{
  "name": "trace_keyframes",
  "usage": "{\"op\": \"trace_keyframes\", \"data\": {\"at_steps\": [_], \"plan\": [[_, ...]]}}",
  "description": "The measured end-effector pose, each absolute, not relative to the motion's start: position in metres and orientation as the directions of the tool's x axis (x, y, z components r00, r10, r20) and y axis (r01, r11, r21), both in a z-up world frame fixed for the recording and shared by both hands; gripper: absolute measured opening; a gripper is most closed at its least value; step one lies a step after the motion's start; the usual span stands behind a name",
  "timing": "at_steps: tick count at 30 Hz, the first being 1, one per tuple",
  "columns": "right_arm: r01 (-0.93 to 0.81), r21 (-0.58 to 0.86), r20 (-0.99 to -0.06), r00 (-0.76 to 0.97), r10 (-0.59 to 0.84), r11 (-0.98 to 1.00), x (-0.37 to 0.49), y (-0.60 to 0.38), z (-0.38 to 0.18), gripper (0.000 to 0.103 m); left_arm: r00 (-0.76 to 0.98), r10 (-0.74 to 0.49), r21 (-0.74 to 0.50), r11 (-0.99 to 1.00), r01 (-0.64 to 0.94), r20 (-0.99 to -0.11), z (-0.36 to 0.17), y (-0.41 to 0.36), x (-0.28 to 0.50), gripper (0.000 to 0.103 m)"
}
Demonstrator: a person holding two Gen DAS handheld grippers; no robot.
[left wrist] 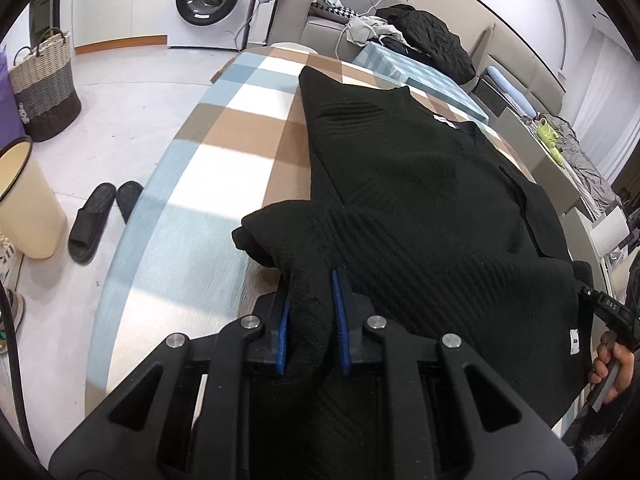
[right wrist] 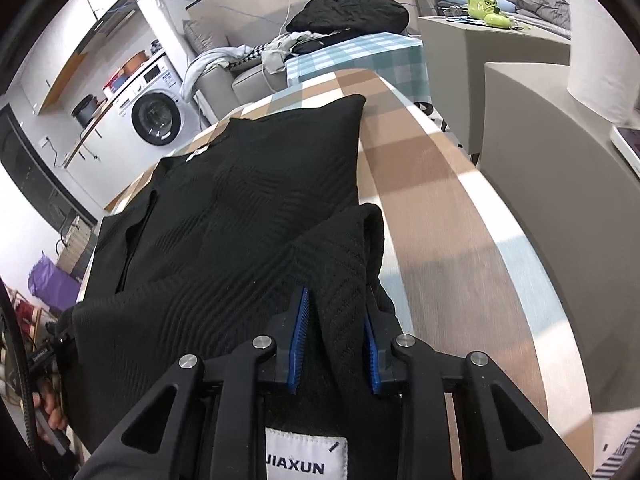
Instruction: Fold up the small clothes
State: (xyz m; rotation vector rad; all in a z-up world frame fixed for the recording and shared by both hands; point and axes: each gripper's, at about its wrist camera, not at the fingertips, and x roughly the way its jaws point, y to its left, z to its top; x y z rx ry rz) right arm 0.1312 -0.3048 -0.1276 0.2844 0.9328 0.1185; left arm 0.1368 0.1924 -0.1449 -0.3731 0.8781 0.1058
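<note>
While the black ribbed knit sweater (left wrist: 420,200) lies spread on the brown, white and blue checked table cloth (left wrist: 224,136), the left gripper (left wrist: 310,320) pinches its near hem corner between blue pads, and the right gripper (right wrist: 334,340) clamps the other hem corner just above a white JIAXUN label (right wrist: 306,454)

Black knitted sweater (left wrist: 432,208): its near hem ran under both gripper bodies and past the bottom edge in both views.
Checked blue, brown and white tablecloth (left wrist: 224,152): the part under the sweater was hidden; its near stretch was blurred.
White sewn label (right wrist: 306,456): cut off at the bottom edge, its first letter partly covered.
Hand (left wrist: 616,372): cut off at the right rim.
</note>
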Motion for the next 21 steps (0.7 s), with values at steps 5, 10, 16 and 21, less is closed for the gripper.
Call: {"op": "trace_keyframes", "data": {"at_steps": [5, 10, 16, 21], "plan": [[0.001, 0.27, -0.788, 0.575, 0.22, 0.963, 0.109, -0.3, -0.127, 0.024, 0.639, -0.036, -0.257, 0.932, -0.257, -0.768, -0.143, 0.191, 0.115, 0.015], [0.005, 0.288, -0.778, 0.585, 0.231, 0.958, 0.108, -0.304, -0.128, 0.025, 0.637, -0.041, -0.273, 0.923, -0.271, -0.77, -0.143, 0.195, 0.104, 0.019], [0.005, 0.31, -0.764, 0.597, 0.245, 0.951, 0.103, -0.314, -0.118, 0.045, 0.642, 0.015, -0.262, 0.906, -0.334, -0.767, -0.128, 0.204, 0.077, 0.059], [-0.013, 0.323, -0.767, 0.581, 0.27, 0.946, 0.087, -0.328, -0.12, 0.047, 0.627, 0.008, -0.29, 0.882, -0.371, -0.779, -0.136, 0.212, 0.048, 0.063]]}}
